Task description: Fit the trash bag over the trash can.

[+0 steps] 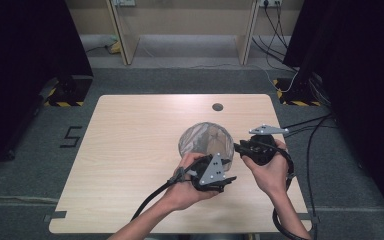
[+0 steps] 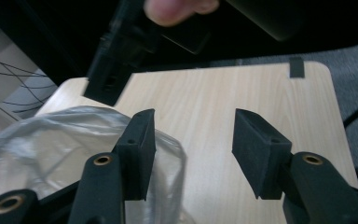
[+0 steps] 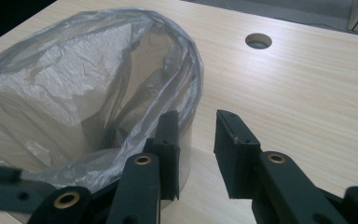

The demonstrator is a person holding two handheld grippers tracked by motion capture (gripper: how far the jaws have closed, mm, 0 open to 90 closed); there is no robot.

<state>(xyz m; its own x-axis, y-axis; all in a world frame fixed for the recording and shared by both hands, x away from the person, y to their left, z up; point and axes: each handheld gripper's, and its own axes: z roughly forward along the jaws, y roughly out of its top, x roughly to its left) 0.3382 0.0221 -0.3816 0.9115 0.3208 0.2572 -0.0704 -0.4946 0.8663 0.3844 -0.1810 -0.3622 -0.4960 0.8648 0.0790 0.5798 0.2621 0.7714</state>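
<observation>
A round bin lined with a clear plastic bag [image 1: 203, 139] stands near the middle of the wooden table [image 1: 130, 150]. My left gripper [image 1: 229, 172] is at the bin's near right side, and my right gripper [image 1: 238, 148] is at its right rim. In the left gripper view my left gripper [image 2: 193, 121] is open; its left jaw overlaps the bag [image 2: 51, 149] and bare table shows in the gap. In the right gripper view my right gripper [image 3: 196, 121] is open beside the bag's rim [image 3: 121, 79], with nothing pinched.
A round cable hole [image 1: 217, 107] lies in the table behind the bin. Cables trail from both grippers over the near and right edges. The other gripper [image 2: 109, 70] hangs close above the left gripper's jaws. Dark curtains flank the table.
</observation>
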